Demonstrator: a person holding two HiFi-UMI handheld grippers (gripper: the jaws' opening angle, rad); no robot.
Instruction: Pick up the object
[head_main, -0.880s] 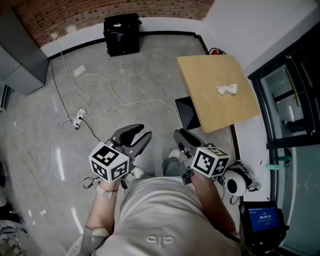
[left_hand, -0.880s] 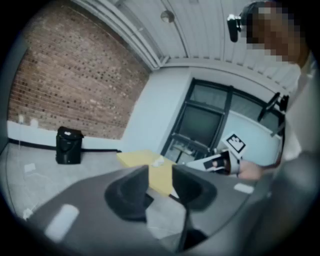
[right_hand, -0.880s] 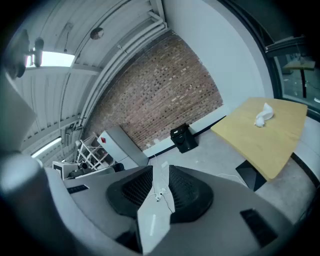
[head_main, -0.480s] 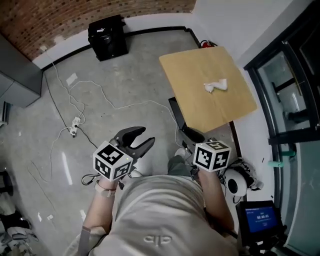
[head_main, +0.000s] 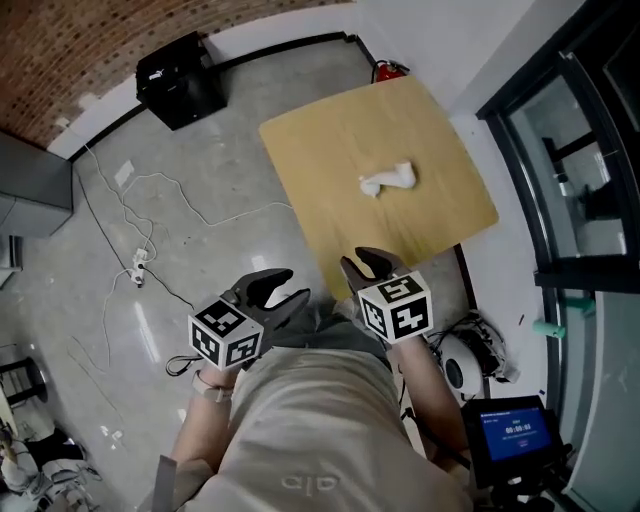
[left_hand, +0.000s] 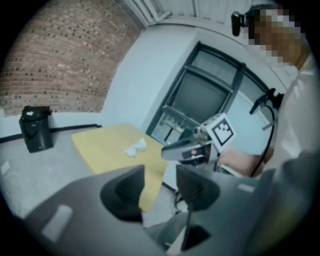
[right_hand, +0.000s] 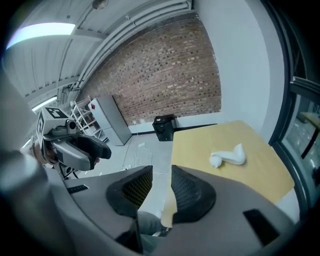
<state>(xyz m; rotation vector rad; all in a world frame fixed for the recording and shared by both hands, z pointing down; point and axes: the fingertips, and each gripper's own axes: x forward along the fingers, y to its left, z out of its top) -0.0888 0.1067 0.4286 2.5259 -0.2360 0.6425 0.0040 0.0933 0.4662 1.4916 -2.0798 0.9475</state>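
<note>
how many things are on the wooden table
1: a white object near the middle of the table. The right gripper hides a bit of the near edge.

The head view is bright and even, with soft, weak shadows. Pale streaks of reflected light lie on the floor (head_main: 150, 335) at the lower left. The left gripper view is hazy and blurred all over. The right gripper view is sharper, but a ceiling lamp (right_hand: 45, 31) at the upper left is burned out to white. Both gripper views bend strongly near the edges and have black corners.
</note>
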